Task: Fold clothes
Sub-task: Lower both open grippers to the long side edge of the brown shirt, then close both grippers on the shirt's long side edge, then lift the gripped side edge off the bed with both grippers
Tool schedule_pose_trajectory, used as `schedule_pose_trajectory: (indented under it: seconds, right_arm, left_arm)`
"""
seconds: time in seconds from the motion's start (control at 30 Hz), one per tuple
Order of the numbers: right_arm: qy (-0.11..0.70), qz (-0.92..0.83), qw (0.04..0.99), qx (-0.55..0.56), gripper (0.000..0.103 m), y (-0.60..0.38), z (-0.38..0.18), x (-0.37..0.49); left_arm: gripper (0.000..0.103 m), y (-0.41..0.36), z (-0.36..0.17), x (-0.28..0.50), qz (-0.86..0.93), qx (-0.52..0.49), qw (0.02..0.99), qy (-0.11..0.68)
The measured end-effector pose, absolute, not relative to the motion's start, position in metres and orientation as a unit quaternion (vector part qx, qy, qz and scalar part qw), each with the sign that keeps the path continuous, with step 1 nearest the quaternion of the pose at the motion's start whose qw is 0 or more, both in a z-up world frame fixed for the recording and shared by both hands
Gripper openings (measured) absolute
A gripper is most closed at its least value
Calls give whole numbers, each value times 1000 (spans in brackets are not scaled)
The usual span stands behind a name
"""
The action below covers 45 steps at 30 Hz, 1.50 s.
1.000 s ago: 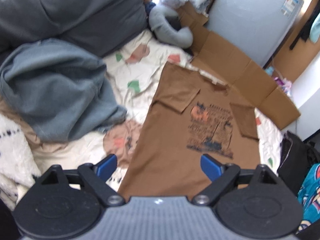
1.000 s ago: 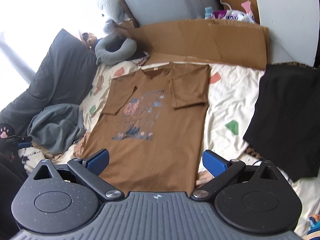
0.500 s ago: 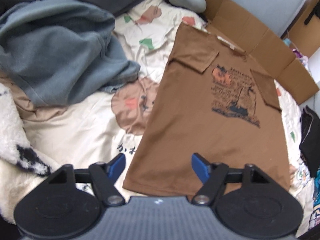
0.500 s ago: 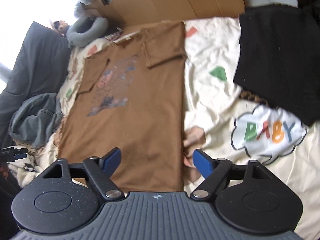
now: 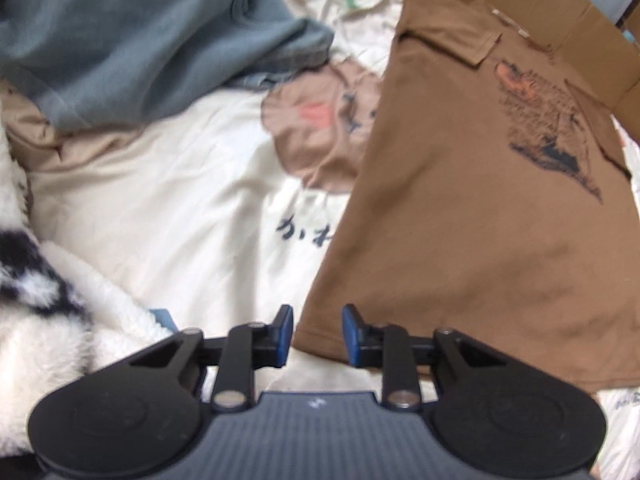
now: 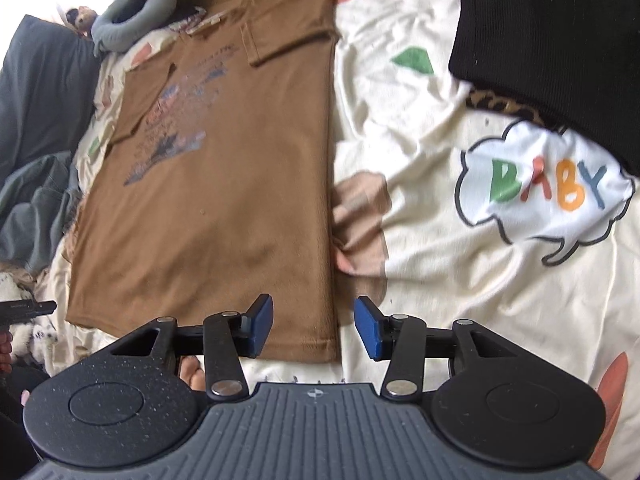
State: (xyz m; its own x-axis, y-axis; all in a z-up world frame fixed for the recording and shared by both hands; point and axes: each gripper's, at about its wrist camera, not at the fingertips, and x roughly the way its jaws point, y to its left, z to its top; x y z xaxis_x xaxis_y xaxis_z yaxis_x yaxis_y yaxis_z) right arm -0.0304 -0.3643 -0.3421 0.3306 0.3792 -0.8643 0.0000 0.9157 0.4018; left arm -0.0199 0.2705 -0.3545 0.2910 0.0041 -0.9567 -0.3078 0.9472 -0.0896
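A brown T-shirt [image 5: 480,220] with a dark chest print lies flat on the bed, both sleeves folded inward. My left gripper [image 5: 316,336] hovers low over its near left hem corner. Its jaws are closing with the corner between the blue pads [image 5: 285,334], and a gap still shows. In the right wrist view the same T-shirt [image 6: 220,200] fills the left half. My right gripper [image 6: 314,328] straddles the near right hem corner. Its jaws are closing too, and the pads stand apart from the cloth.
A cream printed bedsheet [image 6: 440,240] lies under everything. A grey sweatshirt [image 5: 140,40] is heaped at far left and a fluffy white blanket [image 5: 40,300] at near left. A black garment [image 6: 560,40] lies at right, cardboard [image 5: 560,20] beyond the collar. Toes [image 6: 192,372] show under the right gripper.
Both grippers have sunk toward the shirt's near hem, so the shirt looks larger and closer. Both pairs of jaws have narrowed from wide open to partly closed around the hem corners.
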Motion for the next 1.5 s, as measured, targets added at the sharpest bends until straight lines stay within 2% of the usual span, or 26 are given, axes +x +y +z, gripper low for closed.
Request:
schedule_pose_trajectory:
  seconds: [0.43,0.53,0.6,0.7,0.8,0.93,1.17,1.3,1.5]
  right_arm:
    - [580,108,791,164,39,-359,-369,-23]
    - [585,106,788,161,34,-356,-375,-22]
    - [587,107,788,153,34,-352,-377,-22]
    - [588,112,788,145,33,-346,-380,-22]
    - [588,119,788,139,32,-340,-384,-19]
    - [585,133,789,130,23,-330,-385,-14]
    - [587,130,786,143,23,-330,-387,-14]
    - [598,107,777,165,25,-340,-400,-16]
    - [598,96,777,172,23,-342,-412,-22]
  left_arm:
    - [27,273,-385,-21,89,-118,786,601]
    - [19,271,-384,-25,85,-115,788,598]
    - [10,268,-383,-25,79,-105,789,600]
    - [7,268,-380,-27,77,-107,790,599]
    - [6,269,-376,-30,81,-113,791,596]
    - [6,272,-366,-35,92,-114,799,583]
    - [6,273,-361,-37,99,-115,801,579]
    - [6,272,-371,-28,101,-111,796,586]
    - [6,271,-386,-21,99,-109,788,598]
